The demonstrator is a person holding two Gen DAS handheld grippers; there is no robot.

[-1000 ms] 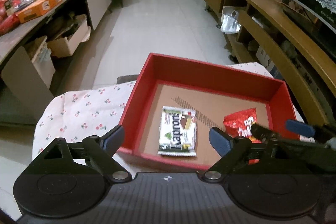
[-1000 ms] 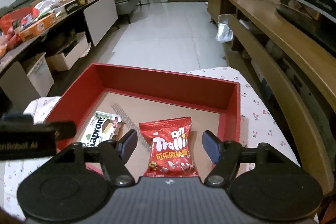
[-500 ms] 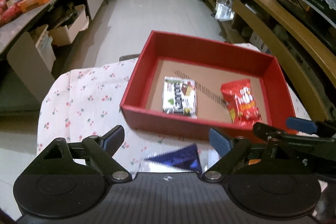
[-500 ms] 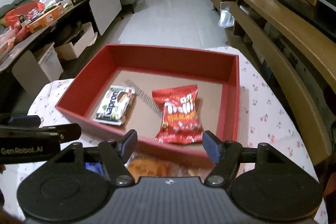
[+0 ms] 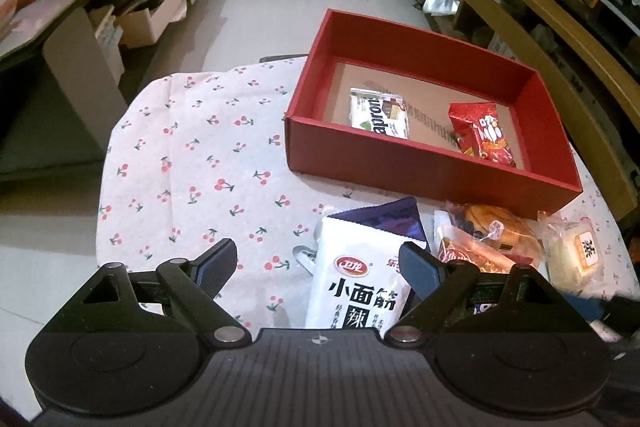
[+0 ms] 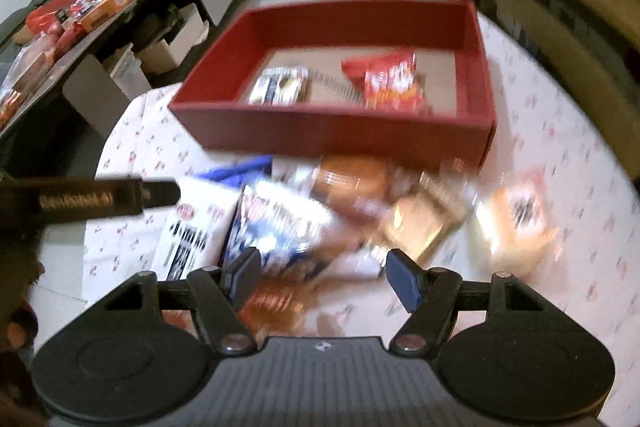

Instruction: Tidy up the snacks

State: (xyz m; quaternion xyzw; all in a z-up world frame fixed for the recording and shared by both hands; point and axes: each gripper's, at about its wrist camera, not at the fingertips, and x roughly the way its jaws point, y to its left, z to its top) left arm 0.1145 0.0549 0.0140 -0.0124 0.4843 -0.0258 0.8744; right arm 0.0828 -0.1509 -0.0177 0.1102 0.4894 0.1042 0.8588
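**Both grippers spread wide, nothing held**

Left gripper (image 5: 318, 261): jaws wide apart, nothing gripped, over the white packet (image 5: 358, 287) on the cherry-print cloth (image 5: 192, 147). Loose snack pile (image 5: 486, 239) to its right, just in front of the red box (image 5: 420, 163), which holds a wafer pack (image 5: 378, 111) and red bag (image 5: 480, 135). Right gripper (image 6: 324, 273): jaws parted, empty, over the blurred pile.

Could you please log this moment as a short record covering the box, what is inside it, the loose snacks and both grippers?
container: red cardboard box, open top
inside box: white wafer packet; red candy bag
loose on cherry-print tablecloth: white spicy-strip pouch, purple packet, wrapped pastry, others
left gripper: open, above white pouch
right gripper: open, holding nothing, view blurred
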